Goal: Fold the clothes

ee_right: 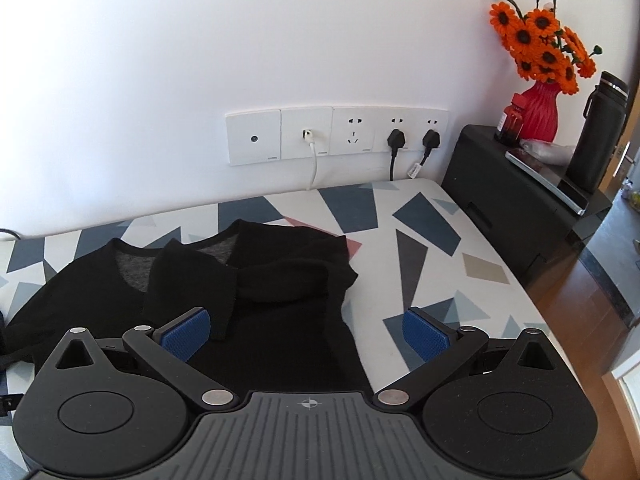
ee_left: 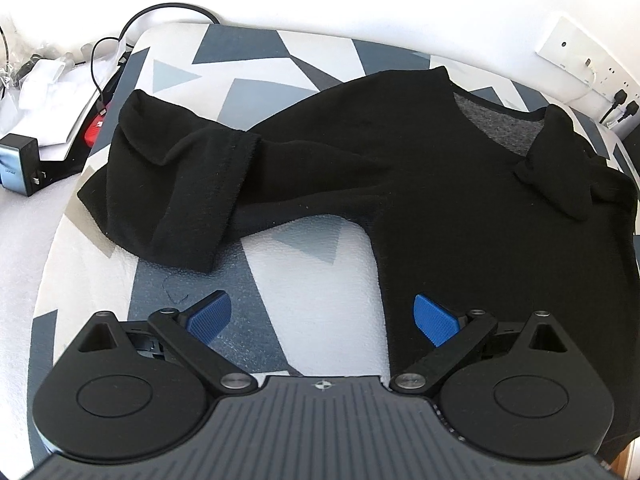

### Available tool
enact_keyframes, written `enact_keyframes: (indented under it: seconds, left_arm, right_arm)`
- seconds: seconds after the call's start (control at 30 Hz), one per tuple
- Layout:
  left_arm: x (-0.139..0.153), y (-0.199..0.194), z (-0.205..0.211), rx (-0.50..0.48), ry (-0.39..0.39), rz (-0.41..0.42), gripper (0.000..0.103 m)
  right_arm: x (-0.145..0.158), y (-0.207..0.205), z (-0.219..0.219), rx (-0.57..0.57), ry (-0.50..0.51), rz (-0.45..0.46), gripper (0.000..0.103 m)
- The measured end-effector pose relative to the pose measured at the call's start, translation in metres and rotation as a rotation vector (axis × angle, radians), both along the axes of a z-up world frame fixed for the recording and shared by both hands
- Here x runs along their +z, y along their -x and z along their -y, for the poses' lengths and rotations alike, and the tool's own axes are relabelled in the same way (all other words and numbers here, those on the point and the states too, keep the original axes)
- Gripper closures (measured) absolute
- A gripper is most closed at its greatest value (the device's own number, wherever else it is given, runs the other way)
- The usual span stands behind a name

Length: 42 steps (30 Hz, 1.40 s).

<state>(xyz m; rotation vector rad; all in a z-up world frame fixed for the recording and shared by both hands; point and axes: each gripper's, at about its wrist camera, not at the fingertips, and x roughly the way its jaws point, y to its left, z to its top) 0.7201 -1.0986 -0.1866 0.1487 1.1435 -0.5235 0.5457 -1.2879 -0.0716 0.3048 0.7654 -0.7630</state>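
Note:
A black long-sleeved top [ee_left: 440,184] lies on the patterned board [ee_left: 304,248], neckline toward the wall. Its left sleeve [ee_left: 188,184] is bent back on itself across the board. In the right wrist view the same black top [ee_right: 280,304] has its right sleeve [ee_right: 192,280] folded over the chest. My left gripper [ee_left: 322,318] hovers open above the garment's left side edge, blue pads [ee_left: 210,314] wide apart and holding nothing. My right gripper [ee_right: 306,334] is open too, above the garment's right side edge, one pad over cloth, the other over bare board.
Wall sockets [ee_right: 338,134] with plugged cables sit behind the board. A black cabinet [ee_right: 516,208] at the right carries a red vase of orange flowers [ee_right: 538,108], a jar and a dark flask [ee_right: 598,132]. At the left lie a charger [ee_left: 20,164], cables and white items.

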Motion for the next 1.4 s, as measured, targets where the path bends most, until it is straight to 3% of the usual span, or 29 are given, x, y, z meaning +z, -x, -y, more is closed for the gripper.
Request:
enact_keyframes:
  seconds: [0.3, 0.5, 0.67, 0.77, 0.9, 1.07, 1.1, 1.17, 1.2, 1.23, 1.27, 1.4]
  left_arm:
    - [-0.007, 0.005, 0.020, -0.019, 0.038, -0.024, 0.003]
    - [-0.011, 0.014, 0.040, -0.028, -0.004, -0.010, 0.003]
    - [-0.008, 0.013, 0.050, 0.046, -0.081, 0.056, 0.003]
    - [-0.006, 0.010, 0.057, 0.081, -0.101, 0.072, 0.003]
    - [-0.008, 0.005, 0.071, 0.122, -0.112, 0.071, 0.003]
    - [-0.019, 0.003, 0.093, 0.117, -0.114, 0.060, 0.003]
    - [-0.022, 0.004, 0.099, 0.110, -0.129, 0.061, 0.003]
    - [-0.026, 0.006, 0.106, 0.095, -0.140, 0.073, 0.002]
    - [-0.026, 0.007, 0.108, 0.094, -0.140, 0.079, 0.001]
    - [-0.027, 0.007, 0.109, 0.093, -0.140, 0.081, 0.001]
    - [-0.028, 0.006, 0.110, 0.097, -0.135, 0.079, 0.000]
    - [-0.029, 0.005, 0.112, 0.104, -0.125, 0.075, 0.000]
  right_arm:
    - [-0.020, 0.023, 0.008, -0.051, -0.005, -0.029, 0.001]
    - [-0.047, 0.024, 0.032, -0.074, -0.052, -0.030, 0.001]
    - [-0.069, -0.031, 0.053, 0.114, 0.009, -0.016, 0.001]
    - [-0.087, -0.078, 0.055, 0.280, 0.028, -0.049, 0.001]
    - [-0.111, -0.126, 0.044, 0.471, 0.013, -0.005, 0.004]
    - [-0.132, -0.162, 0.050, 0.518, -0.003, 0.068, 0.012]
    - [-0.136, -0.167, 0.053, 0.534, -0.013, 0.068, 0.015]
    - [-0.142, -0.172, 0.054, 0.563, -0.032, 0.039, 0.055]
    - [-0.143, -0.174, 0.056, 0.578, -0.045, 0.023, 0.081]
    - [-0.142, -0.171, 0.059, 0.577, -0.054, 0.015, 0.094]
    - [-0.137, -0.165, 0.065, 0.563, -0.062, 0.029, 0.100]
    - [-0.115, -0.130, 0.096, 0.485, -0.048, 0.088, 0.101]
